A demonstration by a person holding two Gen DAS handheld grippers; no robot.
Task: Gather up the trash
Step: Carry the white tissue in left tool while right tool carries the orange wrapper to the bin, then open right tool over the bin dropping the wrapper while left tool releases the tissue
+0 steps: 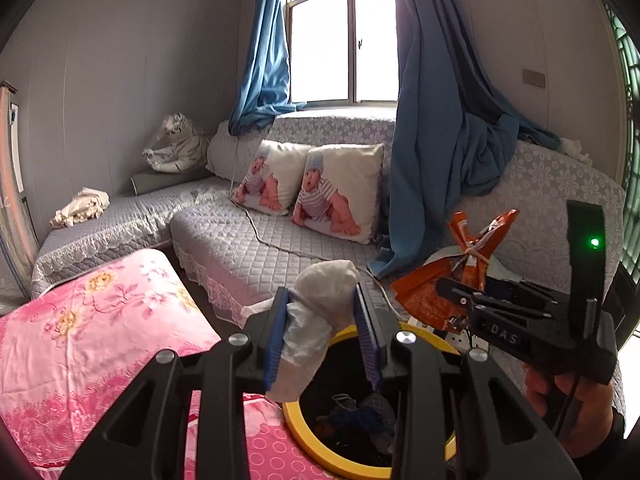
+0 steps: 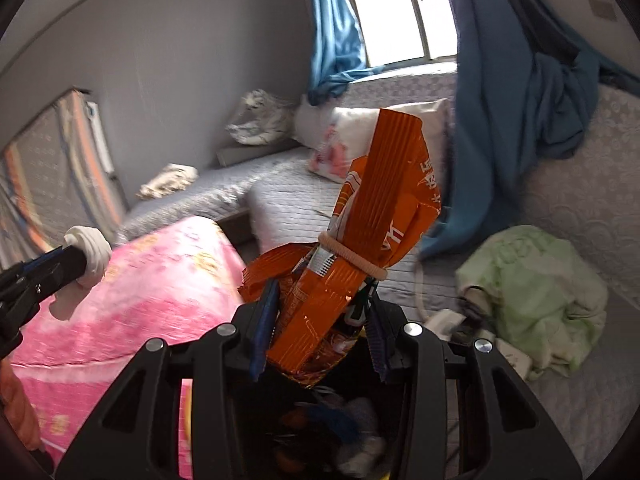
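Observation:
My left gripper [image 1: 324, 320] is shut on a crumpled white tissue wad [image 1: 320, 304], held just above the yellow-rimmed trash bin [image 1: 300, 428], which has dark trash inside. My right gripper [image 2: 320, 320] is shut on an orange snack bag [image 2: 376, 224] bound with a rubber band, held over the bin's dark opening [image 2: 332, 420]. The right gripper and orange bag [image 1: 472, 256] show at the right of the left wrist view. The left gripper with the tissue [image 2: 88, 252] shows at the left of the right wrist view.
A pink flowered cloth [image 1: 92, 332] covers a surface left of the bin. A grey quilted sofa [image 1: 248, 240] with two baby-print cushions [image 1: 340, 196] runs behind. Blue curtains [image 1: 436, 140] hang at the window. A green cloth [image 2: 532, 292] and a power strip [image 2: 452, 320] lie right.

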